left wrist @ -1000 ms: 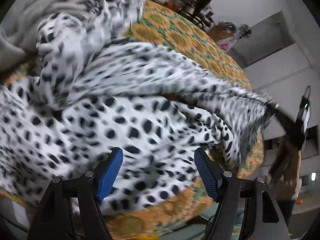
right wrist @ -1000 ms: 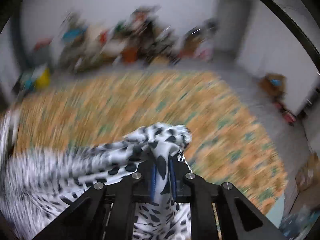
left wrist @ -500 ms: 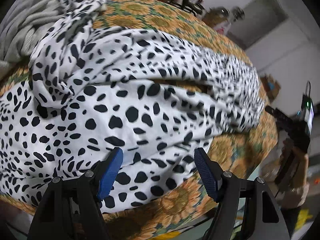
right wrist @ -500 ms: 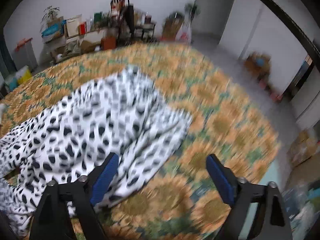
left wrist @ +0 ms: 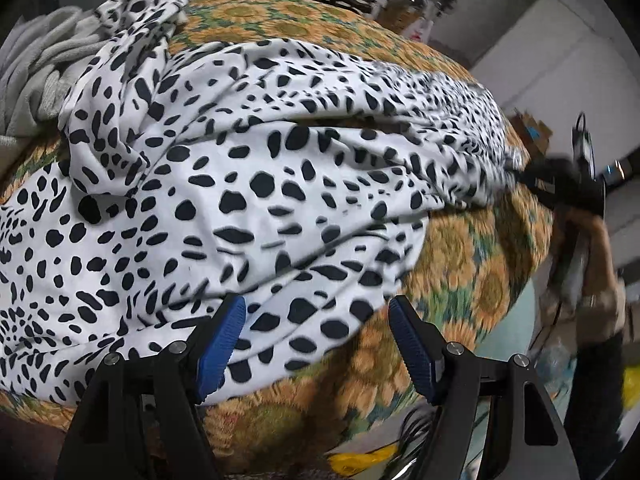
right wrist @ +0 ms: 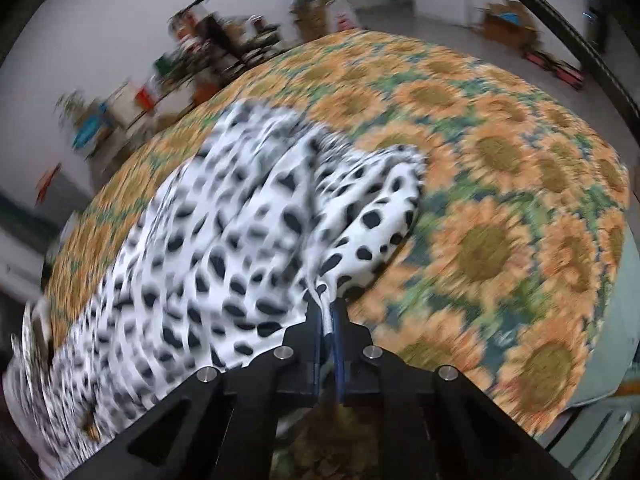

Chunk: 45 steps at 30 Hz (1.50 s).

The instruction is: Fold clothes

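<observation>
1. Orange sunflower cloth (right wrist: 488, 248) covers the table.
2. The spotted garment (left wrist: 248, 184) lies crumpled across the cloth, beside a grey garment (left wrist: 36, 76).
3. The left gripper (left wrist: 316, 344) hangs over the garment's near edge, fingers wide apart.
4. The right gripper (right wrist: 327, 320) is pinched on a garment corner.

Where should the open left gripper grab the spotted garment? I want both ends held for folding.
Take the free hem of the spotted garment lying between the left gripper jaws, coming straight ahead from the table edge; that edge lies flat and loose, opposite the end the right gripper pinches.
</observation>
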Available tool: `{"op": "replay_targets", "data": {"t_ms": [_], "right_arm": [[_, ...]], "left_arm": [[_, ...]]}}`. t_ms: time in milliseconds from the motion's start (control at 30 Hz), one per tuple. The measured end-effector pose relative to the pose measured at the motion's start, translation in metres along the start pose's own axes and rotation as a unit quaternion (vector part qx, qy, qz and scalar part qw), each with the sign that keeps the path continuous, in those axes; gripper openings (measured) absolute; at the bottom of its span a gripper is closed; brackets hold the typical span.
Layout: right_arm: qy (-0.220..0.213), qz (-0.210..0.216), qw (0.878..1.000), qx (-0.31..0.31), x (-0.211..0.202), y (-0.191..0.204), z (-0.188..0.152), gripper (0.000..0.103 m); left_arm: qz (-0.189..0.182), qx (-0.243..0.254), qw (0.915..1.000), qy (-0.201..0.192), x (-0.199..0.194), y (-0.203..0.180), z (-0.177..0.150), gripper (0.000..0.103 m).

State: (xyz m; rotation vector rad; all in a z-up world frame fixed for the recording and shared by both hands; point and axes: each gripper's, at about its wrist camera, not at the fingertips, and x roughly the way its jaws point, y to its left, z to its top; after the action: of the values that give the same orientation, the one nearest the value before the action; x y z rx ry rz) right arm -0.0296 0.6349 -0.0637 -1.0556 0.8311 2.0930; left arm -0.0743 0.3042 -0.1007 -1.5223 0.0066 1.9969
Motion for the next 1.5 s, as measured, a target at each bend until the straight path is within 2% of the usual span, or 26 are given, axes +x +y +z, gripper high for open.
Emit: {"op": "replay_targets", "data": {"t_ms": [67, 100, 133, 200, 300, 400, 500, 600, 633, 667, 700, 767, 800, 900, 1000, 1033, 1067, 1100, 1133, 1167, 1200, 1233, 1267, 1300, 1367, 1500], "right_arm": [[-0.017, -0.028, 0.999, 0.03, -0.006, -0.009, 0.004, 0.009], [-0.014, -0.04, 0.999, 0.031, -0.009, -0.009, 0.001, 0.016], [-0.009, -0.049, 0.998, 0.028, -0.012, -0.008, -0.003, 0.034], [-0.004, -0.04, 0.999, 0.006, -0.017, 0.005, -0.014, 0.074], [-0.01, 0.012, 0.998, -0.064, -0.039, 0.043, -0.042, 0.072], [0.003, 0.082, 0.986, -0.147, -0.061, 0.085, -0.072, 0.072], [0.03, 0.153, 0.953, -0.259, -0.064, 0.148, -0.11, 0.071], [0.021, 0.132, 0.911, -0.389, -0.056, 0.204, -0.151, 0.072], [0.017, 0.121, 0.894, -0.432, -0.053, 0.222, -0.165, 0.072], [0.012, 0.11, 0.874, -0.474, -0.05, 0.241, -0.179, 0.072], [0.013, 0.1, 0.86, -0.5, -0.045, 0.253, -0.19, 0.072], [0.025, 0.086, 0.842, -0.532, -0.034, 0.268, -0.203, 0.072], [0.037, 0.083, 0.837, -0.539, -0.027, 0.272, -0.206, 0.072], [0.064, 0.068, 0.833, -0.545, -0.01, 0.275, -0.21, 0.073], [0.068, 0.074, 0.842, -0.53, -0.003, 0.271, -0.202, 0.074], [0.074, 0.079, 0.846, -0.522, -0.001, 0.27, -0.201, 0.072], [0.075, 0.084, 0.848, -0.518, -0.002, 0.267, -0.201, 0.066], [0.074, 0.091, 0.849, -0.516, -0.005, 0.265, -0.203, 0.044], [0.072, 0.097, 0.849, -0.514, -0.008, 0.263, -0.204, 0.025], [0.071, 0.103, 0.85, -0.512, -0.011, 0.26, -0.206, 0.018], [0.063, 0.108, 0.848, -0.515, -0.017, 0.257, -0.208, 0.007], [0.053, 0.112, 0.846, -0.519, -0.024, 0.253, -0.21, 0.005], [0.046, 0.119, 0.848, -0.515, -0.03, 0.248, -0.209, 0.004], [0.041, 0.127, 0.852, -0.506, -0.036, 0.244, -0.206, 0.004], [0.025, 0.148, 0.867, -0.475, -0.052, 0.232, -0.193, 0.003], [-0.038, 0.164, 0.891, -0.423, -0.089, 0.214, -0.163, 0.001]], "left_arm": [[-0.008, 0.004, 0.9999, 0.006, -0.002, 0.002, -0.004, 0.074], [-0.024, -0.013, 0.9996, 0.012, -0.005, 0.008, -0.003, 0.074], [-0.042, -0.034, 0.9984, 0.019, -0.008, 0.016, -0.002, 0.074], [-0.048, -0.086, 0.9951, 0.007, -0.022, 0.043, -0.001, 0.074], [-0.044, -0.168, 0.9846, -0.019, -0.045, 0.088, 0.0, 0.074], [-0.04, -0.248, 0.9668, -0.045, -0.068, 0.132, 0.001, 0.074], [-0.029, -0.332, 0.9401, -0.074, -0.091, 0.179, -0.002, 0.074], [0.01, -0.414, 0.9035, -0.111, -0.117, 0.226, -0.023, 0.074], [0.015, -0.429, 0.8948, -0.121, -0.124, 0.235, -0.029, 0.074], [0.022, -0.441, 0.8881, -0.129, -0.132, 0.244, -0.035, 0.074], [0.032, -0.448, 0.8829, -0.136, -0.14, 0.253, -0.04, 0.074], [0.055, -0.461, 0.8736, -0.145, -0.153, 0.266, -0.047, 0.074], [0.066, -0.469, 0.8681, -0.147, -0.157, 0.273, -0.049, 0.074], [0.082, -0.473, 0.8691, -0.121, -0.147, 0.29, -0.041, 0.074], [0.098, -0.468, 0.8732, -0.092, -0.133, 0.302, -0.03, 0.075], [0.11, -0.462, 0.8748, -0.093, -0.132, 0.3, -0.026, 0.076], [0.123, -0.457, 0.8753, -0.098, -0.133, 0.296, -0.023, 0.076], [0.134, -0.454, 0.8742, -0.108, -0.134, 0.293, -0.024, 0.075], [0.143, -0.453, 0.8717, -0.12, -0.135, 0.291, -0.027, 0.072], [0.151, -0.452, 0.8691, -0.132, -0.136, 0.288, -0.031, 0.067], [0.162, -0.448, 0.8681, -0.141, -0.137, 0.286, -0.034, 0.051], [0.174, -0.441, 0.8681, -0.147, -0.139, 0.283, -0.038, 0.035], [0.174, -0.43, 0.8728, -0.152, -0.141, 0.281, -0.043, 0.028], [0.159, -0.42, 0.8803, -0.153, -0.144, 0.279, -0.047, 0.013], [0.118, -0.406, 0.8927, -0.157, -0.154, 0.275, -0.053, 0.009], [0.065, -0.346, 0.9038, -0.243, -0.205, 0.244, -0.044, 0.004]]}}
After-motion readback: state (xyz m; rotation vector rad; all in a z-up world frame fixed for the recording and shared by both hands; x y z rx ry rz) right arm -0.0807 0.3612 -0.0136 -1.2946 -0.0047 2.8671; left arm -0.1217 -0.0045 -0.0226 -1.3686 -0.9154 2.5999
